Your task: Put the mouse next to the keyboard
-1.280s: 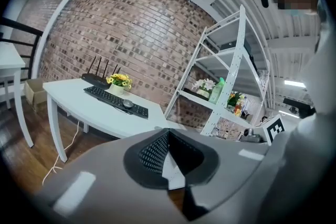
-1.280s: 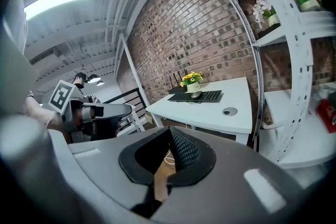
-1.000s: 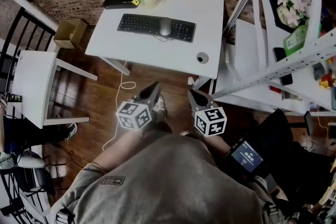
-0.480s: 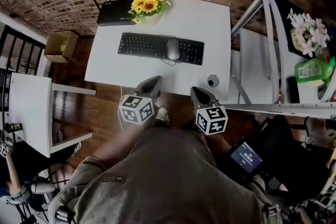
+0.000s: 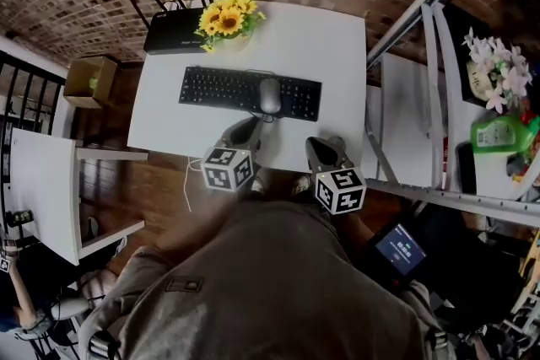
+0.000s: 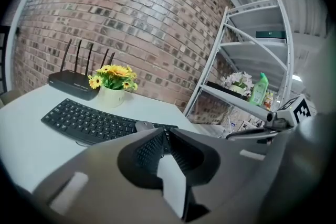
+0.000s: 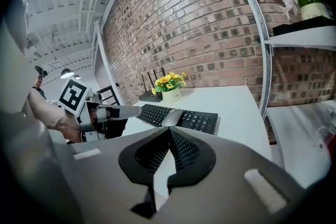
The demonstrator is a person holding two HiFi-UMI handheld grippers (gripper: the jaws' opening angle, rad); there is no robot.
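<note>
A grey mouse (image 5: 270, 95) lies on top of the black keyboard (image 5: 221, 89), right of its middle, on the white desk (image 5: 321, 46). The same mouse (image 7: 171, 117) and keyboard (image 7: 197, 120) show in the right gripper view, and the mouse (image 6: 144, 126) and keyboard (image 6: 84, 120) in the left gripper view. My left gripper (image 5: 246, 131) hovers over the desk's near edge, shut and empty. My right gripper (image 5: 323, 151) hangs beside it at the near edge, also shut with nothing between its jaws.
A pot of yellow flowers (image 5: 224, 19) and a black router (image 5: 173, 34) stand at the desk's far side against the brick wall. A metal shelf rack (image 5: 422, 97) rises to the right. A white chair (image 5: 46, 181) and cardboard box (image 5: 91, 80) stand to the left.
I have stepped toward the desk; both grippers now reach its near edge instead of hanging over the wooden floor. The mouse and keyboard have not moved on the desk.
</note>
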